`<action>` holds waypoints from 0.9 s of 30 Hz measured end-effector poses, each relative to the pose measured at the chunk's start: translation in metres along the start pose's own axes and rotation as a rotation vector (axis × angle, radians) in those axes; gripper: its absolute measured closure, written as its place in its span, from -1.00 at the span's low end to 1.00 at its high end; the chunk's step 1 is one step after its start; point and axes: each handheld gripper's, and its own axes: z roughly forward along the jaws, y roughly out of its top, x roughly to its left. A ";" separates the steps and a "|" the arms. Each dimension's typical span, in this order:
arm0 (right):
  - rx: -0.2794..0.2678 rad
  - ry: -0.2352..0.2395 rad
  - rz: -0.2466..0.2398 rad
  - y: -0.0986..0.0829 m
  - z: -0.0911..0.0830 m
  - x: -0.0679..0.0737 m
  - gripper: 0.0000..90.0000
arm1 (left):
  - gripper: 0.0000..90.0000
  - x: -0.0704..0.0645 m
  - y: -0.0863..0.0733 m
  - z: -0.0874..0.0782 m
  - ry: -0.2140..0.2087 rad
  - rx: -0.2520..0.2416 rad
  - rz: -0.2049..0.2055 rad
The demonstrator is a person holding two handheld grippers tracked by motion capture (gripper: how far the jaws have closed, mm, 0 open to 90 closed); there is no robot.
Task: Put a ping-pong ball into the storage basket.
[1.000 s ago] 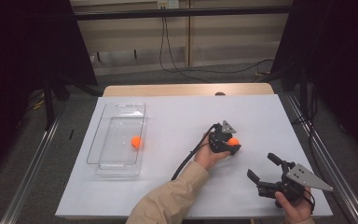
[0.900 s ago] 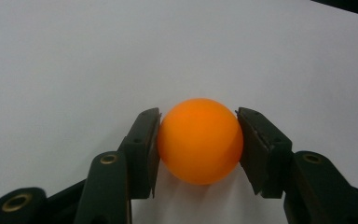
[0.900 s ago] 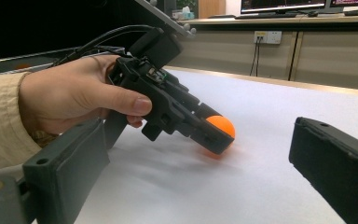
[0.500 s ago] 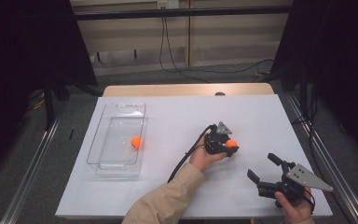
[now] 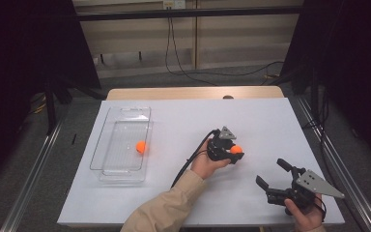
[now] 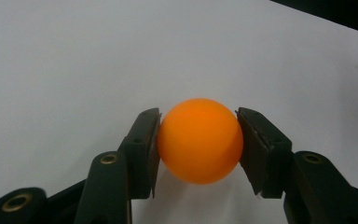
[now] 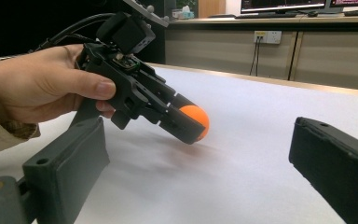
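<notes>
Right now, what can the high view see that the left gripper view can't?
High view alone: a clear tray with a second orange ball inside, and the right tongs, open and empty, near the table's front edge. Left gripper view alone: both pads pressing the held ball's sides, seen close up. Shared: the orange ball in the left tongs and the white table.

So we've got the left gripper out near the middle of the white bench, clamped on an orange ball. Our right gripper sits near the front right corner, jaws spread wide with nothing between them. Over on the left there's a clear tray with a second orange ball lying in it.
</notes>
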 end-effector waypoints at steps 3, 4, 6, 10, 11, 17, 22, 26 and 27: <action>0.000 -0.001 0.002 0.000 0.000 0.000 -0.92 | 0.13 0.001 -0.001 -0.003 -0.005 -0.006 -0.003; 0.000 -0.001 0.000 0.000 0.000 0.000 -0.92 | 0.13 0.001 -0.001 -0.004 -0.004 -0.003 -0.003; -0.001 -0.001 -0.001 0.000 0.000 0.000 -0.92 | 0.13 0.001 -0.002 -0.004 -0.003 -0.004 -0.007; 0.000 -0.001 0.000 0.000 0.000 0.000 -0.92 | 0.13 0.002 -0.004 -0.007 -0.002 0.002 -0.004; 0.000 -0.001 0.000 0.000 0.000 0.000 -0.92 | 0.13 0.002 -0.004 -0.007 -0.001 0.001 -0.005; 0.000 -0.001 -0.002 0.000 0.000 0.000 -0.92 | 0.13 0.002 -0.006 -0.012 0.001 0.005 -0.003; -0.001 -0.003 0.003 0.000 0.001 0.000 -0.92 | 0.13 0.002 -0.006 -0.015 0.005 0.014 -0.002; -0.001 -0.005 -0.001 0.000 0.001 0.000 -0.92 | 0.13 0.001 -0.006 -0.017 0.006 0.016 0.004; -0.002 -0.006 -0.002 0.000 0.001 0.000 -0.92 | 0.13 0.001 -0.006 -0.017 0.005 0.013 0.001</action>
